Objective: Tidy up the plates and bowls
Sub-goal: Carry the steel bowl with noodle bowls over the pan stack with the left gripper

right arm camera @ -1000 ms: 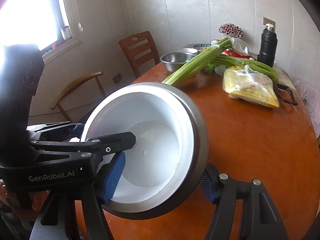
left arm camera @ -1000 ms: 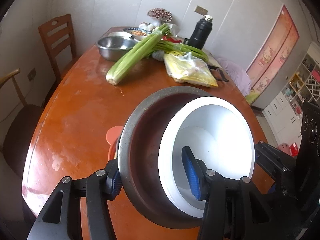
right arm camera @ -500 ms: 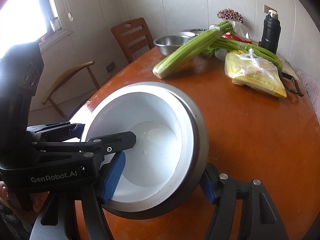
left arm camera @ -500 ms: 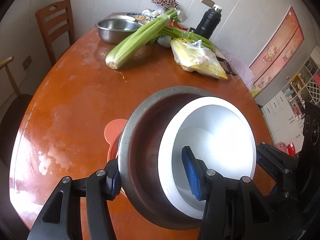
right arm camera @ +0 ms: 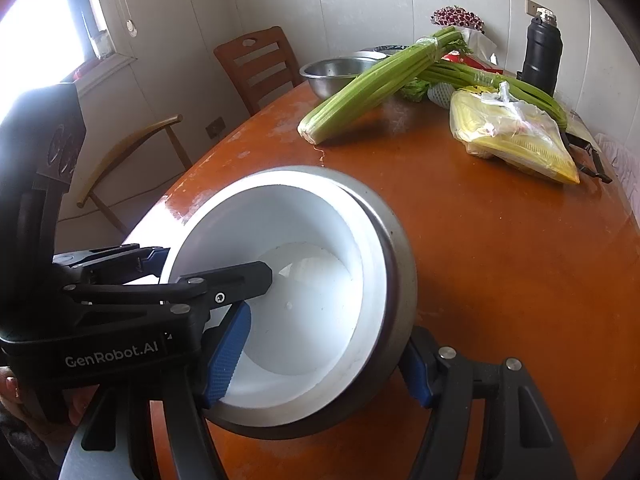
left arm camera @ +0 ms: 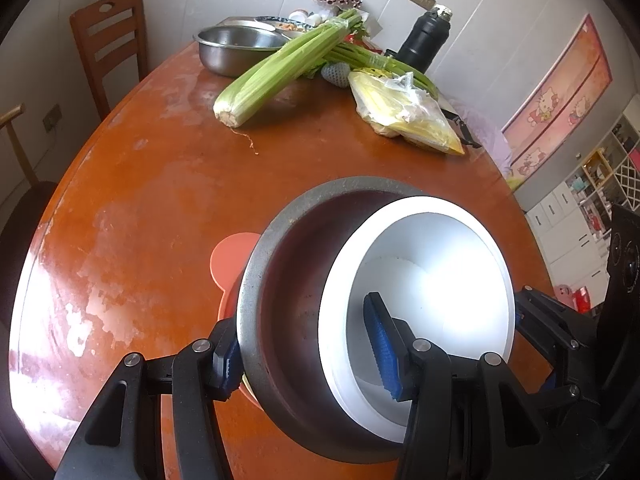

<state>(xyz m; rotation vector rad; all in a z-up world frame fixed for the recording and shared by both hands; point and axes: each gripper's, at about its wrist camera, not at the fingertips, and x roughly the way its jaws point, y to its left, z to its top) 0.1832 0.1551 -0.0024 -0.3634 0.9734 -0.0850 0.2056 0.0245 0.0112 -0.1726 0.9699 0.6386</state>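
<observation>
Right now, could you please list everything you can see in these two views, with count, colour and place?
metal bowl: one, grey steel, held tilted over the near table edge
white bowl: one, nested inside the metal bowl
orange dish: one, on the table under the held bowls
table: one, round, red-brown
steel basin: one, far side
celery: two bunches, green, far side
yellow bag: one, clear plastic, right of the celery
black flask: one, by the wall
chairs: two, wooden, left of the table
left gripper: black, blue pads, clamping both bowl walls
right gripper: the same, on the opposite rim
</observation>
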